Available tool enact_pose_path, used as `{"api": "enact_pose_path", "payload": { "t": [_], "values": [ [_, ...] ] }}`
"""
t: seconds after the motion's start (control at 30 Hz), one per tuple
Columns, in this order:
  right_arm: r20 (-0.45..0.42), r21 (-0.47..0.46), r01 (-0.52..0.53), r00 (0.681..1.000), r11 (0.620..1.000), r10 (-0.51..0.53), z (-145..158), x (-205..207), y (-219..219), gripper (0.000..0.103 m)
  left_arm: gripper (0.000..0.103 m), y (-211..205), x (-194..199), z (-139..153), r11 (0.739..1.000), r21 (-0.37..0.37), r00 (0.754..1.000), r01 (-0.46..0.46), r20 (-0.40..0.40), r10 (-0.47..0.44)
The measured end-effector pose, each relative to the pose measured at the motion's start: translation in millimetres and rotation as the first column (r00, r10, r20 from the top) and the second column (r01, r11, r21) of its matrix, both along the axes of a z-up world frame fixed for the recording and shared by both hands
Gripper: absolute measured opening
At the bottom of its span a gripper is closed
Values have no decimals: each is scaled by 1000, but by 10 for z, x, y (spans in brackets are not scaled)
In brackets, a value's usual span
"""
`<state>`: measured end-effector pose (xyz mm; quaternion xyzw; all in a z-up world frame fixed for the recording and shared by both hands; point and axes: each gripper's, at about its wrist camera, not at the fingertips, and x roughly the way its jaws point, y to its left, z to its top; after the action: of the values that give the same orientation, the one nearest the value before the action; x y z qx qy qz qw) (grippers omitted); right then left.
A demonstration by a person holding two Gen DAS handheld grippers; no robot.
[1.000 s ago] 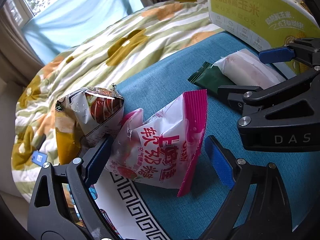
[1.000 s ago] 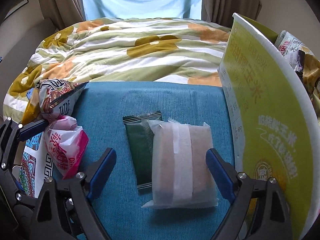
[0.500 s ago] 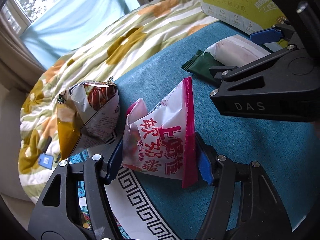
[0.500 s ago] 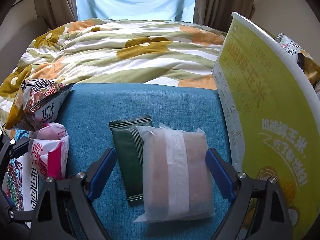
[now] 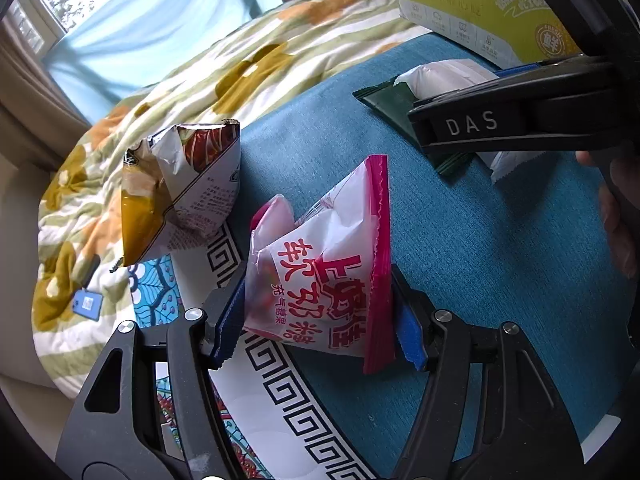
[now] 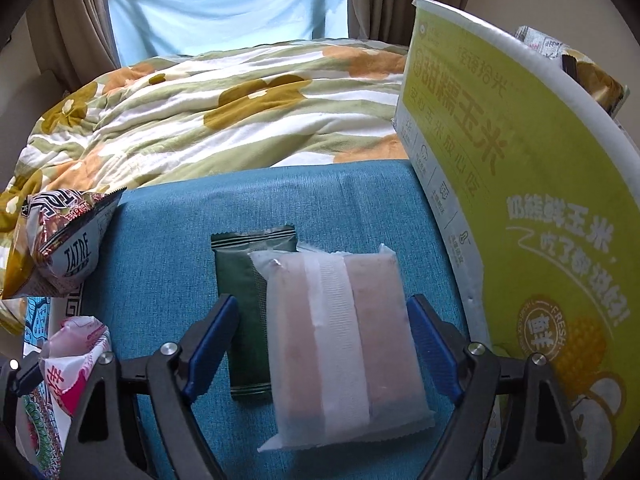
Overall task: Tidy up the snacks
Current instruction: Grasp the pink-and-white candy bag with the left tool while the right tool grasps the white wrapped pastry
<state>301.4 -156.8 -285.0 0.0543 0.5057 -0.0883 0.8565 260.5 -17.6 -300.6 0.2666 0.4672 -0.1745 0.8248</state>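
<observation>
"DAS" on right gripper [image 5: 472, 124] arm. "TATRE" on crinkled snack bag [image 6: 76, 252], "FRESH" round stamp on yellow-green box [image 6: 552, 320]. Pink candy bag [image 5: 328, 280]: red Chinese txt, 软奶糖.

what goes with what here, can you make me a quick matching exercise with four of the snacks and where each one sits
Things:
1. pink candy bag
2. dark green packet
3. pale translucent pack
4. crumpled chip bag

Places:
A. partly under the pale pack
B. between the right tongs, which are closing
C. clamped in the left tongs
D. at the blue cloth's edge by the blanket

Pairs: 1-C, 2-A, 3-B, 4-D
</observation>
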Motion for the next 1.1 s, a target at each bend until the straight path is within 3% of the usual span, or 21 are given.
{"api": "enact_pose_path", "payload": {
  "t": [0.27,0.43,0.67,0.87,1.1],
  "values": [
    [7,77,-8,1000,997,8,-37,-167,15,62,60,1,5,0,1000,-17,1000,-15,-14,15],
    [19,90,-26,1000,996,24,-14,-174,2,60,48,19,-10,40,1000,-20,1000,-11,-23,10],
    [73,98,-59,996,993,52,149,-303,85,59,46,143,-139,205,999,-25,999,-35,4,35],
    [121,109,-74,991,991,60,396,-482,173,59,46,260,-316,587,996,-57,996,-68,48,70],
    [219,127,-92,974,988,63,1006,-840,176,59,46,192,-503,1365,989,-148,984,-31,167,56]
  ]
}}
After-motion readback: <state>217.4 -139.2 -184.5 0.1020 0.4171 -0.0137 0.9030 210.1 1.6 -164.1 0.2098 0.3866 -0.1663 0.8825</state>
